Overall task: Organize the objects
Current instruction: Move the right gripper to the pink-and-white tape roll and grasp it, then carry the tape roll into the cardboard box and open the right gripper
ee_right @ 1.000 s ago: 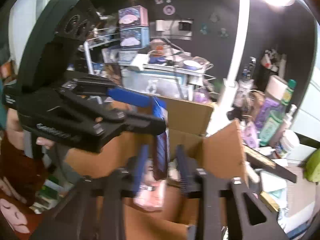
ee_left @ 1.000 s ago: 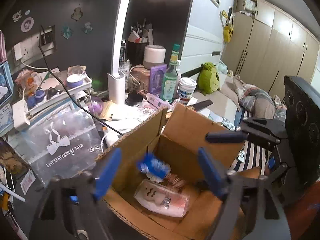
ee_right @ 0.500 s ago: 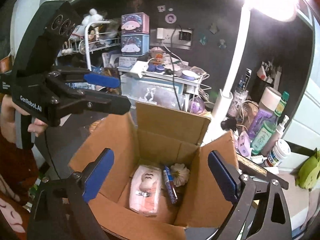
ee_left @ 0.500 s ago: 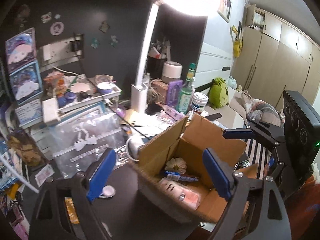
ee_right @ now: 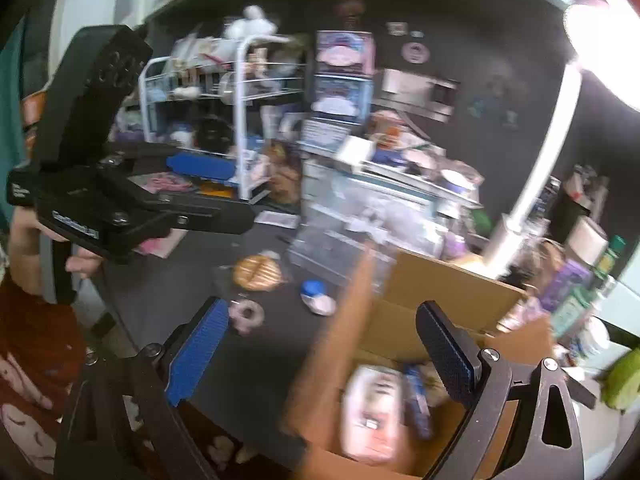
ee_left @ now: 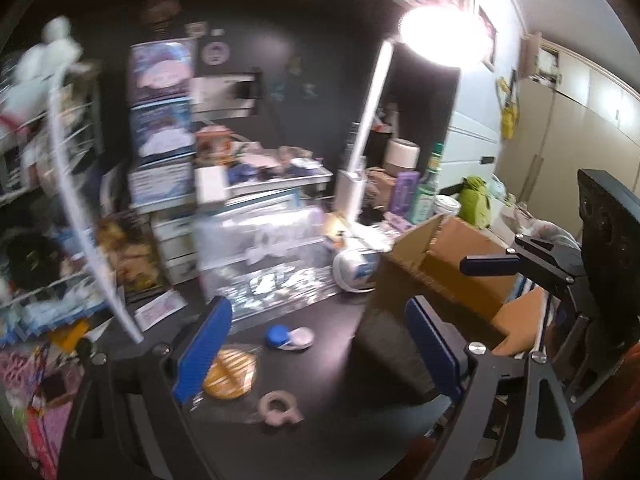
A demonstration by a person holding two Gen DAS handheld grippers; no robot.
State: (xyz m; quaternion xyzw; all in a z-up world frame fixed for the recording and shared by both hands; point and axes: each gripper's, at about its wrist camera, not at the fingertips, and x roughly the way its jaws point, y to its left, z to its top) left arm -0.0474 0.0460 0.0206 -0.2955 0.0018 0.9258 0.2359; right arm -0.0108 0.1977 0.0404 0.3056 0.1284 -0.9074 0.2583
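Only right wrist view: pink packet inside cardboard box.

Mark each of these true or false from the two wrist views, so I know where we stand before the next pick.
1. Both hand-held grippers hold nothing. True: the left hand-held gripper and right hand-held gripper stand open and empty.
2. The cardboard box is empty. False: a pink packet and a blue tube lie inside.
3. A round waffle-patterned item lies on the dark desk. True.
4. The pink ring-shaped item is in the box. False: it lies on the desk.
5. The lamp is off. False: it glows brightly.
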